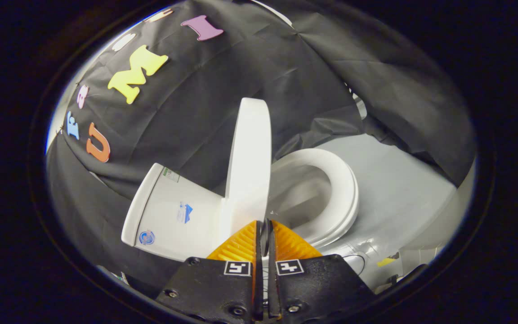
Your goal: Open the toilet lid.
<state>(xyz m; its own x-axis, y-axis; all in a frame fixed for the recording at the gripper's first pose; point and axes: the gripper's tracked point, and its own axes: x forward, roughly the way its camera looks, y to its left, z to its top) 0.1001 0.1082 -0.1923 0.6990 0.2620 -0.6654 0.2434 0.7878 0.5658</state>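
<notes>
The white toilet lid (249,162) stands raised, nearly upright, between the cistern (173,216) and the open seat ring (340,193). I see the lid almost edge-on. The bowl (299,198) lies uncovered beyond the lid to the right. My gripper (264,234) sits at the lid's near rim. Its two fingers are closed to a narrow slit, and a thin pale strip of the rim shows pinched between them.
Black cloth walls the booth behind and around the toilet. A pale grey floor (398,180) spreads right of the bowl. A thin cable (353,261) and a small yellow tag (387,261) lie on the floor near the toilet's base.
</notes>
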